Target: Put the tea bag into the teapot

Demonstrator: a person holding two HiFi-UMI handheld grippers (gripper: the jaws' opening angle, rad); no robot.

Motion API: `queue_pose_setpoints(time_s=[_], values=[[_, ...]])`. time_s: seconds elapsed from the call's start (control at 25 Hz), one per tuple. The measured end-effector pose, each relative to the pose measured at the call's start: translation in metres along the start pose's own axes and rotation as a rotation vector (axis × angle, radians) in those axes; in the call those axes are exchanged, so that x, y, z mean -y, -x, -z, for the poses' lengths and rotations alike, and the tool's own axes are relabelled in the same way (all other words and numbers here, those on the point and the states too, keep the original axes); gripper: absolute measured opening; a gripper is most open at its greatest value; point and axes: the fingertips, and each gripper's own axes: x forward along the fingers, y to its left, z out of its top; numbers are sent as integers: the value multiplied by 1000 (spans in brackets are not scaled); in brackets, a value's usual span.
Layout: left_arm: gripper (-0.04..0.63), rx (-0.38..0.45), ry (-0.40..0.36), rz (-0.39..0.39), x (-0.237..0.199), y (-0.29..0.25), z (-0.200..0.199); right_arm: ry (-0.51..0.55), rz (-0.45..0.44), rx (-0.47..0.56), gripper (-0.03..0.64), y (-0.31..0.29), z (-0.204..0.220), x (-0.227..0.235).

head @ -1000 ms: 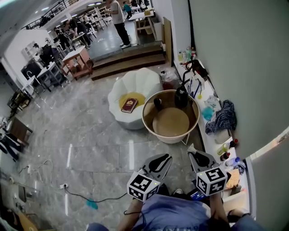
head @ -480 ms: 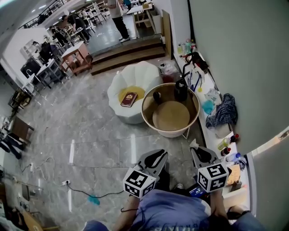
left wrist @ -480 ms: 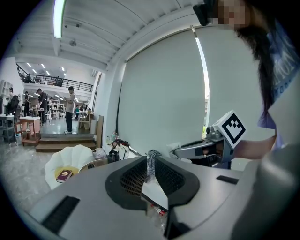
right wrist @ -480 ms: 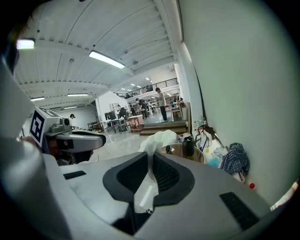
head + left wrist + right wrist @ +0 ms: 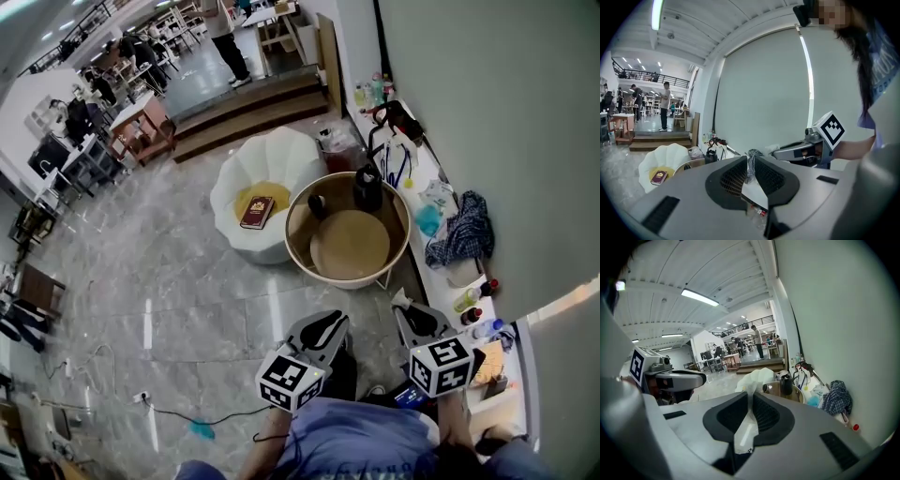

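The right gripper (image 5: pixel 751 392) has its 2 jaws clenched on a thin, pale, translucent tea bag (image 5: pixel 745 427), which hangs in the narrow slit between the pads. Pinching it flat this way should keep the light sachet from slipping out during the carry. The left gripper (image 5: pixel 751 161) holds nothing: its jaws sit almost together, and only background shows through the gap. Both are held low and close to the person's body, side by side, which suggests the carry has not yet reached the table.

The black teapot (image 5: pixel 367 190) stands at the far edge of a round tan table with a raised rim (image 5: pixel 292 234), well ahead of both grippers, with a small dark cup (image 5: pixel 317 206) just beside it. Whether its lid is on cannot be told from here.

A white petal-shaped seat (image 5: pixel 246 178) holding a red book (image 5: pixel 257 212) sits to the table's left. A white ledge (image 5: pixel 441 286) with bottles and a crumpled plaid cloth (image 5: pixel 459 239) runs along the wall on the right. Open floor lies between the person and the table, so nothing blocks the approach; the raised rim and the cup are the only things to clear.
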Motion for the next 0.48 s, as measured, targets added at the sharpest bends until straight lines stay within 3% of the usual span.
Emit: queue_pose_setpoints(time_s=[0.48], values=[[43,2,-6,29,-122,-51,-34,-17,47,-11,44,-110,-58,24]])
